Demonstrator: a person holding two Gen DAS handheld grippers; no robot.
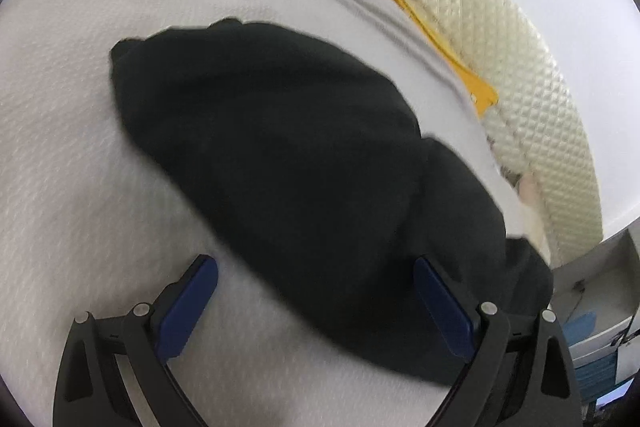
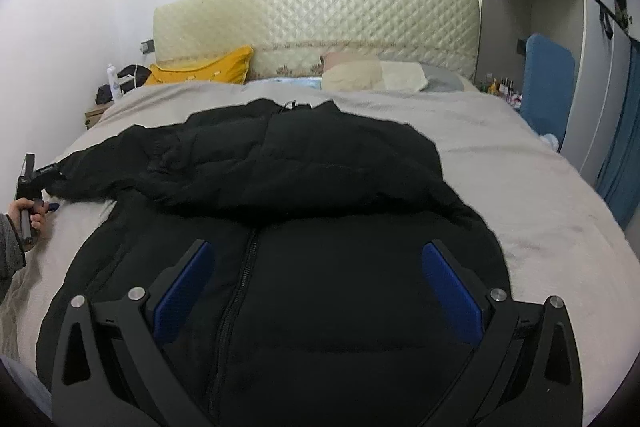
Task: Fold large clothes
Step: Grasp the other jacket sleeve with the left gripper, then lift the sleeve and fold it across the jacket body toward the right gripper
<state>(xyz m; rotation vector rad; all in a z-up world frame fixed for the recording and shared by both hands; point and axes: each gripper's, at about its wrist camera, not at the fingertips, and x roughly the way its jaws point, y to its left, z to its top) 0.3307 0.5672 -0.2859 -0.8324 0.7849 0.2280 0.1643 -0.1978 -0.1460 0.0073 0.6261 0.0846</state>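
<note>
A large black padded jacket [image 2: 320, 187] lies front-up on the bed, its zipper [image 2: 240, 275] running toward me. One sleeve [image 2: 132, 163] is folded across the chest and ends at the bed's left edge. My right gripper [image 2: 316, 245] hovers open over the jacket's lower front with nothing between its blue pads [image 2: 184, 287]. In the left wrist view the jacket [image 1: 288, 155] is a dark mound. My left gripper [image 1: 314, 261] is open above its near edge, empty. A person's hand [image 2: 28, 215] holds the left tool by the sleeve end.
The grey bedspread [image 2: 520, 187] surrounds the jacket. A yellow pillow [image 2: 208, 69], pale pillows [image 2: 372, 75] and a quilted headboard [image 2: 320, 15] are at the far end. A nightstand with a bottle [image 2: 114, 83] stands far left; a blue board [image 2: 548, 87] and wardrobe are on the right.
</note>
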